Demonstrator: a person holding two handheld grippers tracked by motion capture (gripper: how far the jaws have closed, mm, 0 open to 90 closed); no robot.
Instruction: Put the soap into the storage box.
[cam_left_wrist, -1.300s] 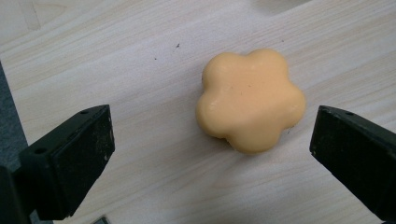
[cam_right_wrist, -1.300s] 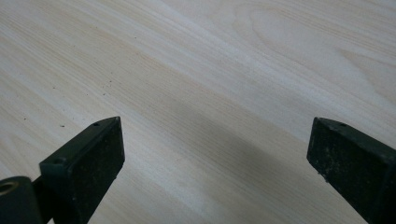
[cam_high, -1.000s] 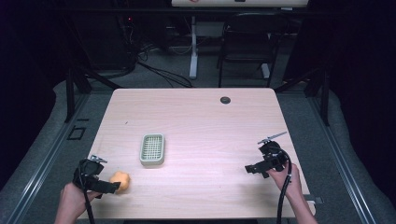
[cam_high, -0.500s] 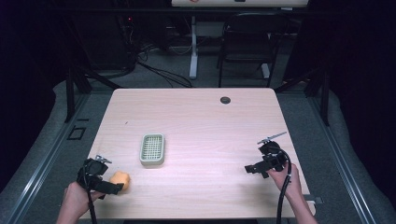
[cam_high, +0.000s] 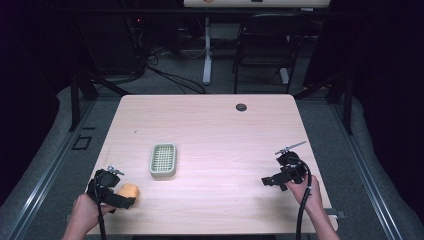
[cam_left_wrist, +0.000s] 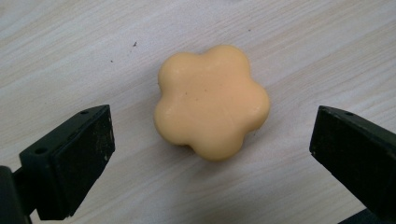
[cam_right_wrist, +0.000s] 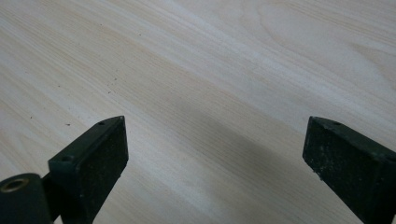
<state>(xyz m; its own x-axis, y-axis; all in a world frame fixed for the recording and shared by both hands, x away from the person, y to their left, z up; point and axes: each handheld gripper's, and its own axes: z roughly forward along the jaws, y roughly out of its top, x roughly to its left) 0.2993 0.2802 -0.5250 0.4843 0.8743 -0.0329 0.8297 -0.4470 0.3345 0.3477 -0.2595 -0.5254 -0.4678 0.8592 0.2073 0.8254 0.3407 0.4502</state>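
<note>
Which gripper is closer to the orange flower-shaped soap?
Left. The left gripper hovers right at the orange flower-shaped soap, open, with a jaw to either side. The right gripper is far across the table, open over bare wood.

Orange flower-shaped soap (cam_left_wrist: 212, 100) flat on table (cam_left_wrist: 70, 56)
</note>
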